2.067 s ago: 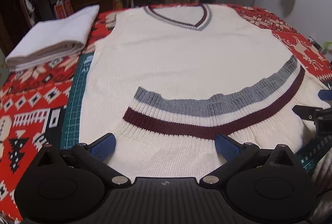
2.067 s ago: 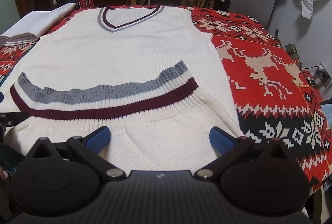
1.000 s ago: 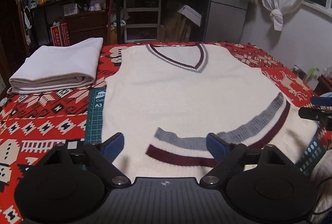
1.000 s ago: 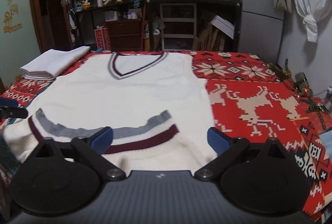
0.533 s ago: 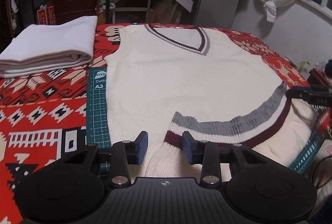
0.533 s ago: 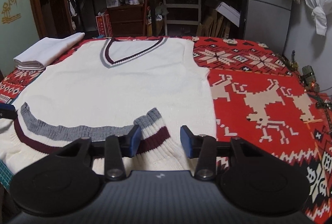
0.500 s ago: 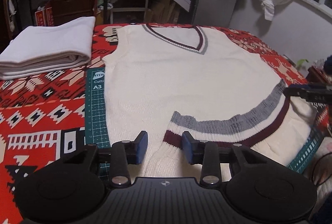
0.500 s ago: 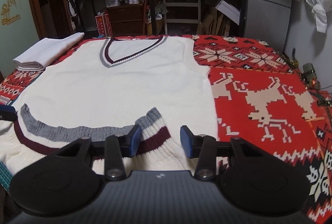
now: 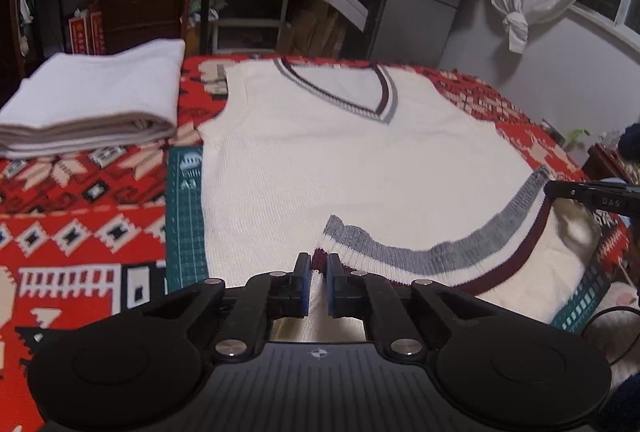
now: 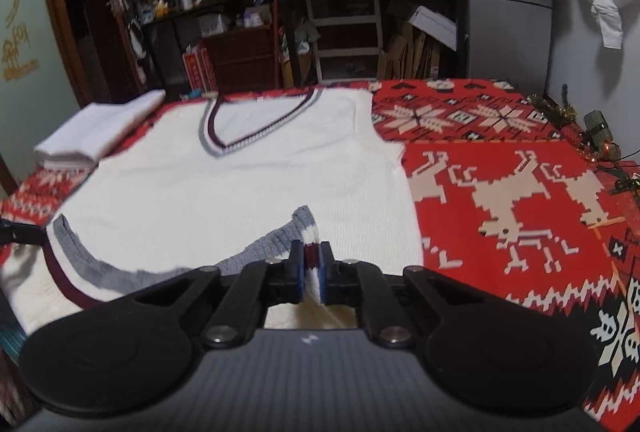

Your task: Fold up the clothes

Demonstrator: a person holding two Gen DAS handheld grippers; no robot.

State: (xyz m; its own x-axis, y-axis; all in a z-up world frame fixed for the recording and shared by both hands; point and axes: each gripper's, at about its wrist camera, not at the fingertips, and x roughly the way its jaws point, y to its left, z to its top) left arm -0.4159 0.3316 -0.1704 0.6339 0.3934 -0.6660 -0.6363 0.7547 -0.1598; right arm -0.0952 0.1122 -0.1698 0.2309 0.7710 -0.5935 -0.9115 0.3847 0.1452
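A cream knit vest (image 9: 352,152) with a grey and maroon V-neck lies flat on the red patterned tablecloth (image 9: 80,224). Its striped hem (image 9: 432,256) is folded up over the body. My left gripper (image 9: 318,268) is shut on the hem's left corner. My right gripper (image 10: 310,261) is shut on the hem's right corner (image 10: 308,232), which stands lifted off the vest (image 10: 248,184). The right gripper's finger shows at the right edge of the left wrist view. The hem sags in a curve between the two grips.
A folded white cloth stack (image 9: 92,100) lies at the far left of the table. A green cutting mat (image 9: 184,216) pokes out under the vest's left side. Cluttered shelves (image 10: 344,28) stand behind the table. Small decorations (image 10: 596,140) lie at the far right edge.
Both grippers went from wide open to shut on the hem's two corners. The corners are now raised and the hem has drawn a little further over the vest.
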